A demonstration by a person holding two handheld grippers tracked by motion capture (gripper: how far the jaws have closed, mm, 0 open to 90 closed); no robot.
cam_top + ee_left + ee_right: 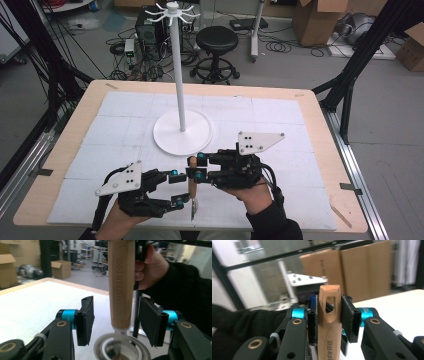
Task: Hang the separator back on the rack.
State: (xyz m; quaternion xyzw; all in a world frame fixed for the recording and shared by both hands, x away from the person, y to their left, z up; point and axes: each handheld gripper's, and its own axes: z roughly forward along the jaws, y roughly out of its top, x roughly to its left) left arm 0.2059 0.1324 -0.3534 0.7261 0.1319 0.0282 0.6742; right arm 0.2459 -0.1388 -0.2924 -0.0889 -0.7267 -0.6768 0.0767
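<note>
The right tongs (329,317) clamp the wooden handle (329,322) of a kitchen tool (192,186); the left tongs (115,317) stand wide around it, untouching, above the desk (75,130).

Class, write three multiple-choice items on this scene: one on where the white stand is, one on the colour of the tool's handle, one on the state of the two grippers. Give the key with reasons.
1. Where is the white stand?
A. On the table beyond the grippers
B. On the floor beside the stool
C. Lying flat at the table's left edge

2. What colour is the kitchen tool's handle?
A. Black
B. Pale wood
C. Red

3. How do the grippers stand?
A. Both open
B. Left shut on the handle, right open
C. Right gripper shut on the handle, left gripper open around it

Key: 1 A, its round base rests on the white mat past both grippers. 2 B, light wood grain shows. 3 C, the right pads press the handle; gaps show beside the left pads.
</note>
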